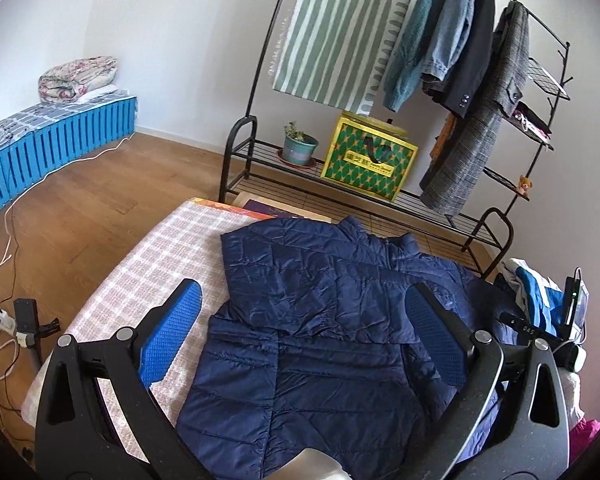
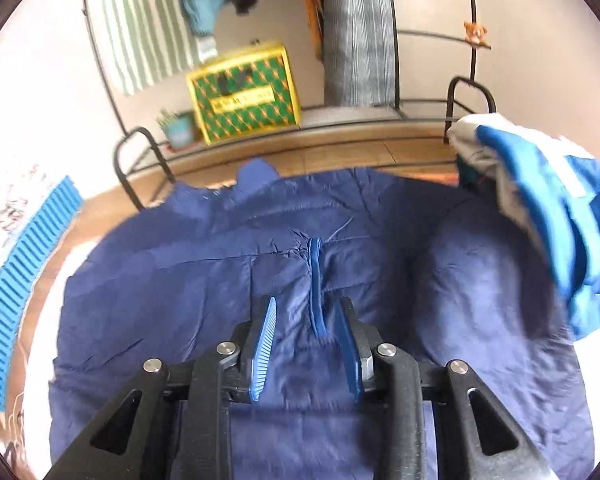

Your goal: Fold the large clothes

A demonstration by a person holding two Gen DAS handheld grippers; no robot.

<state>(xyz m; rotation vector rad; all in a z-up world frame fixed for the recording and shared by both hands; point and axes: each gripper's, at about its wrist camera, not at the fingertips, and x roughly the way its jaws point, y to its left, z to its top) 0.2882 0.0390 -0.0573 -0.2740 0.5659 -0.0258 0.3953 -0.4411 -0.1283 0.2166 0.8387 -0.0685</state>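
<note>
On the checked pink-and-white bed cover (image 1: 152, 256) lies a navy quilted puffer jacket (image 1: 332, 320), spread flat, collar toward the far edge nearest the clothes rack (image 1: 256, 80).

Left gripper (image 1: 300, 320): fingers spread wide, blue ribbed pads (image 1: 172, 332) well apart, nothing between them. It hovers above the jacket; left pad over the bed cover, right pad over the jacket.

Right gripper (image 2: 309, 316): fingers narrowed, pads (image 2: 265, 340) close on either side of a raised blue seam or zip strip (image 2: 315, 280) running down the jacket. A gap shows between pads and strip; whether cloth is pinched lower down, cannot tell. Right wrist view is motion-blurred.

Right of the jacket, touching its edge: heap of blue-and-white clothing (image 2: 540, 200).

Rack carries a green-striped cloth (image 1: 340, 40), a teal knit, a denim jacket (image 1: 452, 32), a dark coat and a grey checked coat (image 1: 484, 120). On its lower shelf: potted plant (image 1: 298, 146) beside a yellow-green patterned box (image 1: 368, 160). Small teddy (image 1: 523, 186) on a side shelf.

Far left: blue slatted bench (image 1: 52, 152) with a folded floral quilt (image 1: 78, 78) on top. White cable (image 1: 8, 240) trails on the wooden floor (image 1: 100, 208).
</note>
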